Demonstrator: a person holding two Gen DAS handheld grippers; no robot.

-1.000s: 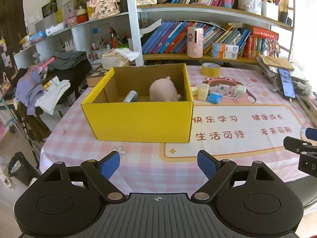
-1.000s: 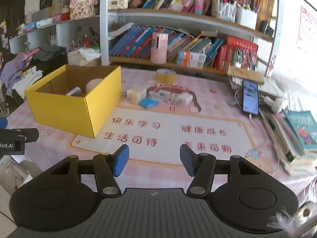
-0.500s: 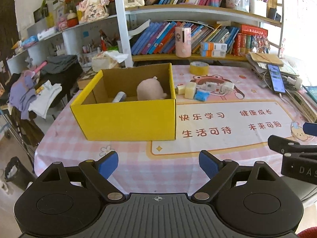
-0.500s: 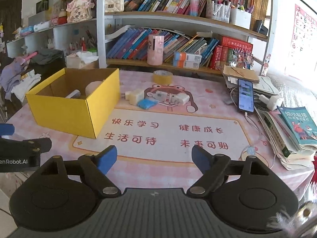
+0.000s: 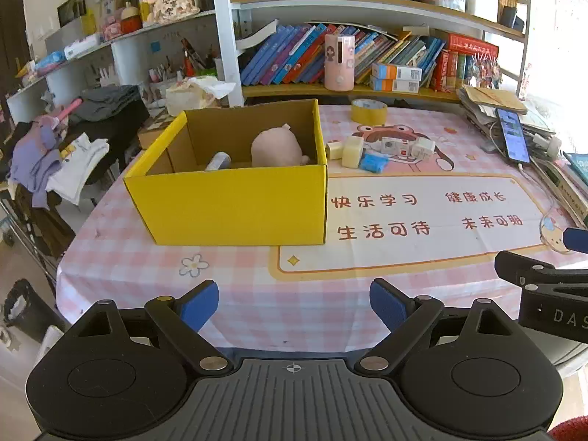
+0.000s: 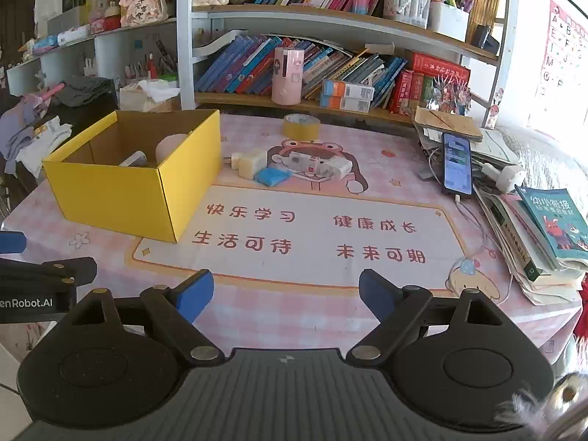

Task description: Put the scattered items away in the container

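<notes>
A yellow cardboard box (image 5: 235, 205) stands on the pink checked tablecloth with a pink plush (image 5: 275, 147) and a grey tube (image 5: 218, 160) inside. Just right of it lie a cream block (image 5: 352, 151), a blue pad (image 5: 373, 163) and small white boxes (image 5: 395, 146), with a tape roll (image 5: 368, 111) behind them. My left gripper (image 5: 294, 303) hangs open over the table's near edge, empty. My right gripper (image 6: 284, 294) is near the front edge too, its jaws opening with nothing between them. The same box (image 6: 121, 198), cream block (image 6: 250, 163) and blue pad (image 6: 272, 176) lie ahead and to its left.
A phone (image 6: 456, 163) on a cable and stacked books (image 6: 544, 228) crowd the table's right side. Bookshelves (image 6: 330, 73) run behind the table. Clothes (image 5: 55, 161) hang over a chair to the left. A printed mat (image 6: 301, 235) covers the table's middle.
My right gripper's jaws have spread much wider. The left gripper's jaws are slightly wider, and its view has shifted a little, so the box sits further left.
</notes>
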